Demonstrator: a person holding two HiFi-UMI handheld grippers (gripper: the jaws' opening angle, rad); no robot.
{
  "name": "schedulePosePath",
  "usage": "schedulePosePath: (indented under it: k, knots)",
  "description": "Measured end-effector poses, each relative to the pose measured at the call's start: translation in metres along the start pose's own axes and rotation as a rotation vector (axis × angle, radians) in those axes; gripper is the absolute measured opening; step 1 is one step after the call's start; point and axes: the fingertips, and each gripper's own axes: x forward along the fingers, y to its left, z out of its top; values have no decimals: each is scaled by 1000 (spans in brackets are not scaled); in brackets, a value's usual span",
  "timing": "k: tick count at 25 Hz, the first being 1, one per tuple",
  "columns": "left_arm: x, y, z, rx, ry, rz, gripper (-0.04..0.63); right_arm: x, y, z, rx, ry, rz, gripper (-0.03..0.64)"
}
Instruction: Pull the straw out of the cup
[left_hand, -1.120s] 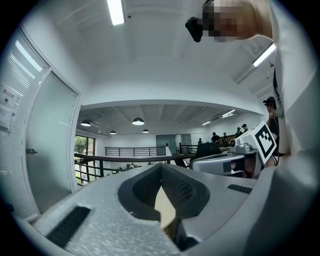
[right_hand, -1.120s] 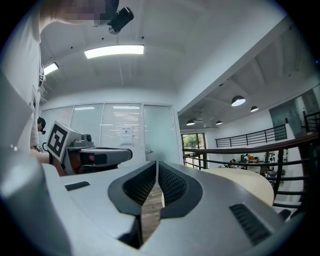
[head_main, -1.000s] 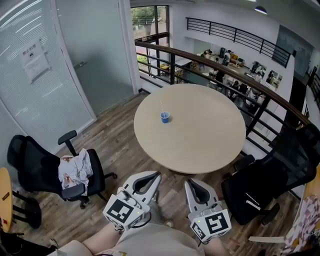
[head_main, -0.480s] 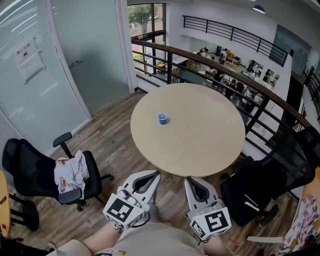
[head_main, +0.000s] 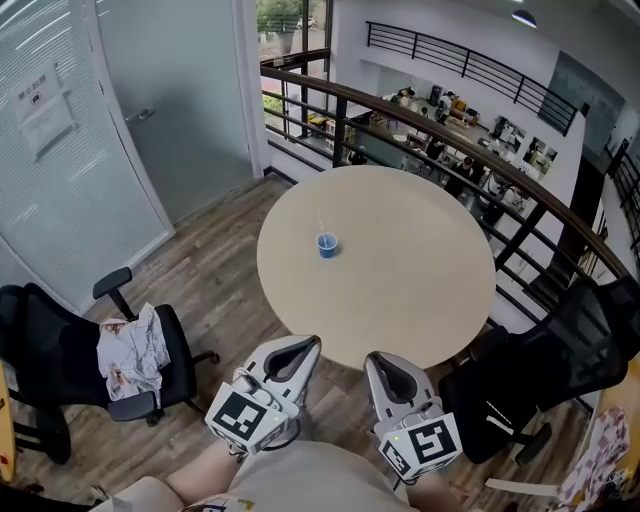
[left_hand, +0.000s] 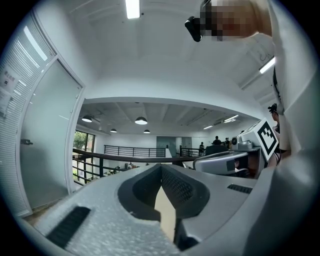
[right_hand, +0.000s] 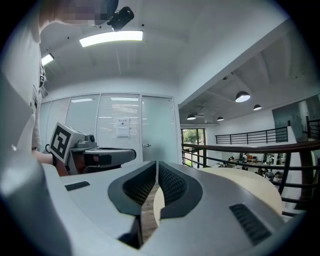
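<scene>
1. Ahead, the cup (head_main: 327, 245) stands upright on the table (head_main: 410, 280), left of its centre, with the straw (head_main: 321, 222) rising from it and tilting slightly left.
2. Your left gripper (head_main: 303, 345) sits just short of the table's near edge, with its jaws pressed together on nothing.
3. Your right gripper (head_main: 377, 360) is beside it at the same edge, likewise closed and empty.
4. Left of the table, a chair (head_main: 50, 345) carries a crumpled cloth (head_main: 130, 350).

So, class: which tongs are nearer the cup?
Left. The left tongs point almost straight at the cup; the right tongs lie further right. Both are well short of it.
</scene>
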Motion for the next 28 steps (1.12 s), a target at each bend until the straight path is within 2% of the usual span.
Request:
schedulePosePath:
  k: [10, 16, 19, 28]
  knots:
    - [43, 95, -1, -6, -17, -7, 12, 105, -22, 10, -16, 29, 17, 28]
    - [66, 154, 3, -20, 6, -27, 12, 164, -39, 20, -6, 32, -26, 28]
    - [79, 182, 5, 7, 14, -33, 12, 190, -47, 22, -7, 36, -47, 28]
    - [98, 236, 8, -19, 14, -100, 12, 255, -57, 30, -10, 35, -103, 28]
